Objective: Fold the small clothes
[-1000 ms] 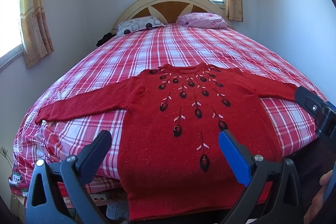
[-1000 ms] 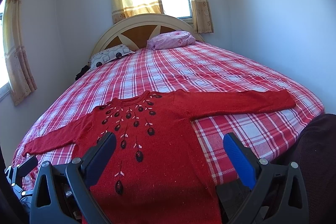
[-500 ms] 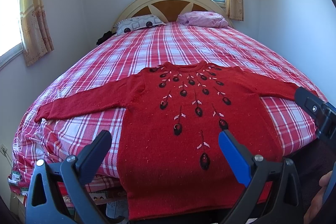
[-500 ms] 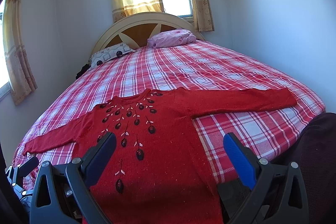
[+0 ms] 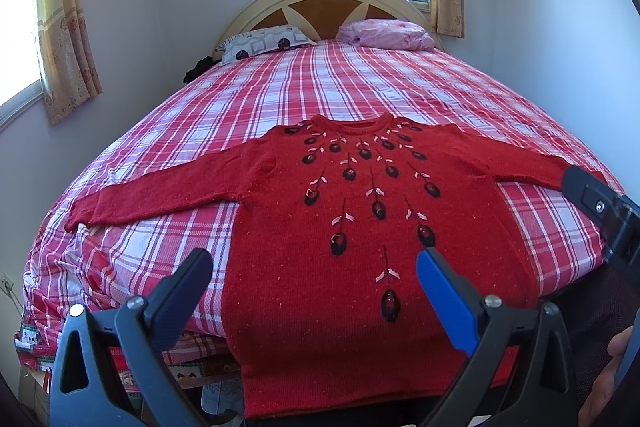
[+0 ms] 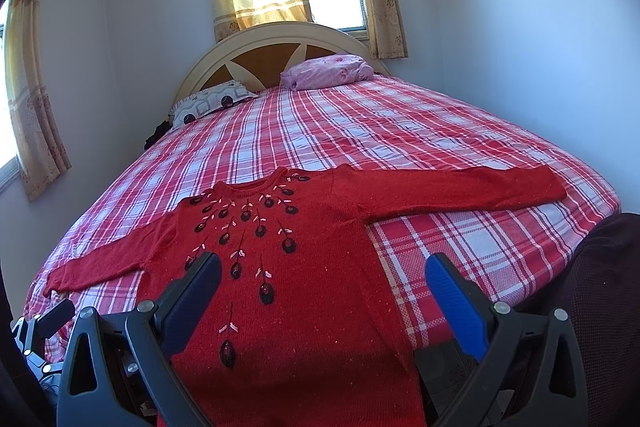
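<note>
A red sweater [image 5: 360, 227] with dark embroidered flowers lies flat, front side up, on a bed [image 5: 320, 87] covered in red-and-white plaid. Both sleeves stretch out sideways, the neckline points toward the headboard [image 5: 328, 3], and the hem hangs over the near edge of the mattress. The left gripper [image 5: 314, 269] hovers above the sweater's lower body, its fingers spread wide and holding nothing. The right gripper [image 6: 322, 273] hovers over the sweater's lower right side, also spread wide and empty. Two pillows [image 6: 324, 73] rest by the headboard.
</note>
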Action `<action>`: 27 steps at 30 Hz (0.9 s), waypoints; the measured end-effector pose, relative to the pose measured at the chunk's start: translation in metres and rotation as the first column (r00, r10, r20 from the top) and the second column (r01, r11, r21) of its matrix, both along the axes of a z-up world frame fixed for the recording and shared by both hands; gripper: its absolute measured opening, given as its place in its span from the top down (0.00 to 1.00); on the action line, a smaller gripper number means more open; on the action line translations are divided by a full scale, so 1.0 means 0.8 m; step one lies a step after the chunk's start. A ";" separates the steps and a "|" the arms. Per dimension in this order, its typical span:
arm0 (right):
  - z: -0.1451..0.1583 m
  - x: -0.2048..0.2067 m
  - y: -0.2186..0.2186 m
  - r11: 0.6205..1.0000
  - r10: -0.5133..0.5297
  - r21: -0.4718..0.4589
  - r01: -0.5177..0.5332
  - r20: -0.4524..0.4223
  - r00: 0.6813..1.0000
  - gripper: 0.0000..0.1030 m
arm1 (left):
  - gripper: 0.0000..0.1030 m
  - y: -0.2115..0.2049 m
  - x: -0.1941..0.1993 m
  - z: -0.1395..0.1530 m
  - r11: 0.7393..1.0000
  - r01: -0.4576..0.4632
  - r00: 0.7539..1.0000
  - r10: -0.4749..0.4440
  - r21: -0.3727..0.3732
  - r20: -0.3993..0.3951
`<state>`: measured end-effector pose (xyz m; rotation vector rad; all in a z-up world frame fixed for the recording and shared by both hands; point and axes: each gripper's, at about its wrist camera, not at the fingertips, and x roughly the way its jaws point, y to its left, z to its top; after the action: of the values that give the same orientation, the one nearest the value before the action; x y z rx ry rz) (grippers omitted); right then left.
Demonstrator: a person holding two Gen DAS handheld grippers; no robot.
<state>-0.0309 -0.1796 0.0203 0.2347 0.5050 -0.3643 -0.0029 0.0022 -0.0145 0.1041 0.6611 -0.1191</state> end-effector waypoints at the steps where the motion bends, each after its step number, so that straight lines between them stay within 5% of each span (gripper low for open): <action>1: -0.001 0.000 0.000 1.000 0.000 0.002 0.000 -0.001 1.000 0.01 | 0.00 0.000 0.001 -0.001 1.000 0.000 1.000 0.000 0.000 -0.002; 17: -0.022 0.015 -0.023 0.998 -0.005 0.061 0.007 -0.045 0.999 0.01 | 0.00 0.004 0.015 -0.012 1.000 0.022 0.999 -0.022 -0.008 -0.025; 27: -0.043 0.005 -0.188 0.954 -0.278 0.116 0.277 -0.003 0.960 0.01 | 0.00 -0.001 0.058 -0.026 0.996 0.083 0.996 -0.083 -0.025 -0.021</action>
<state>-0.0272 -0.3299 -0.0144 0.4220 0.4810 -0.6083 0.0431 0.0012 -0.0355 0.1070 0.6771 -0.2082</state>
